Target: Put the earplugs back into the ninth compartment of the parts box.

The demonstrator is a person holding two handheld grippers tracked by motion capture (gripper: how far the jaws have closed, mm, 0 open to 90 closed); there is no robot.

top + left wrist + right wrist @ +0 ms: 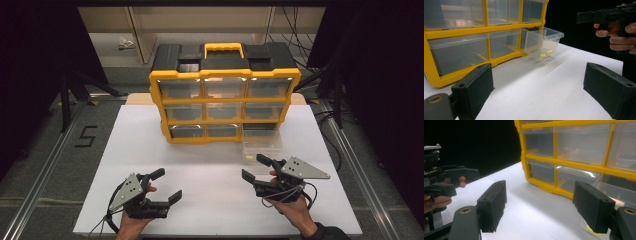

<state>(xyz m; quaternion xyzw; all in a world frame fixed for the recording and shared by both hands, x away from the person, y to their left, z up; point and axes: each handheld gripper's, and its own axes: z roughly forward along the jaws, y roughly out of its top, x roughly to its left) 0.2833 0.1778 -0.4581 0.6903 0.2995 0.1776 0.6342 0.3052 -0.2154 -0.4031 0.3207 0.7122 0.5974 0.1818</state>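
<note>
Fingers (pixel 252 176) spread beside drawer (pixel 261 145) holding yellow pieces (pixel 545 53).

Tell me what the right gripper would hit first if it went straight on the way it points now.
Probably the yellow-framed drawer cabinet, at its lower drawers. The open right gripper looks straight at them over bare white tabletop; depth is unclear.

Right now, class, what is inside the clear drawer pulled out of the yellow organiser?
The pulled-out drawer holds two small yellow pieces on its floor near the front. Its rear part sits inside the organiser, hidden from view.
</note>
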